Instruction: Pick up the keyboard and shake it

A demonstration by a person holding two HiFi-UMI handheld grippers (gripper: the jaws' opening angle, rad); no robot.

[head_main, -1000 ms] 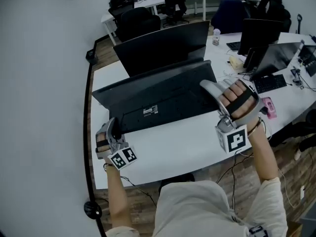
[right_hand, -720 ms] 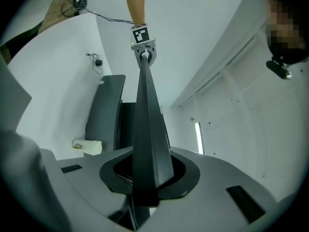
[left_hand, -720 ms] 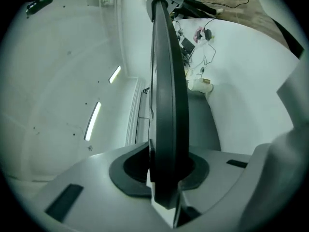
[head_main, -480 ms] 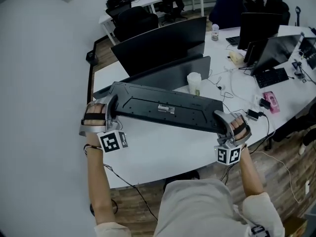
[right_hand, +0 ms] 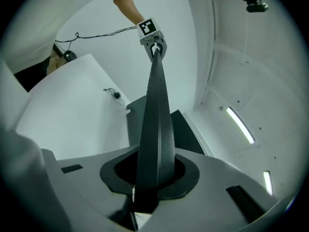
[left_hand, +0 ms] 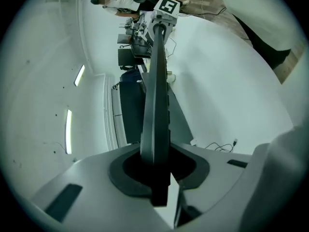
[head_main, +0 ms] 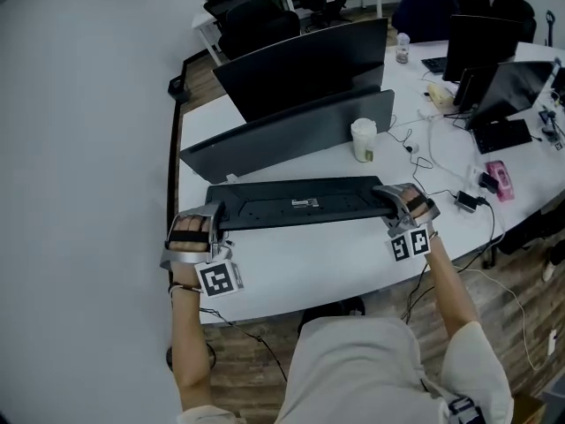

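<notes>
The left gripper [head_main: 210,215] clenches one thin end of the keyboard [head_main: 300,203], which hangs underside up on the near side of the paper cup [head_main: 363,140], and the right gripper [head_main: 395,203] clenches the other end. I think a hard shake may slide an end out or knock this cup. The keys face away, and whether a cable trails from it I cannot tell.

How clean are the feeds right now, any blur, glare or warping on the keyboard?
Head view: evenly lit, keyboard sharp, desk edges bowed by the lens. Left gripper view: strong fisheye, black corners, the keyboard's near end soft, light strips bright without flare. Right gripper view: same warping, near end dark and soft.
</notes>
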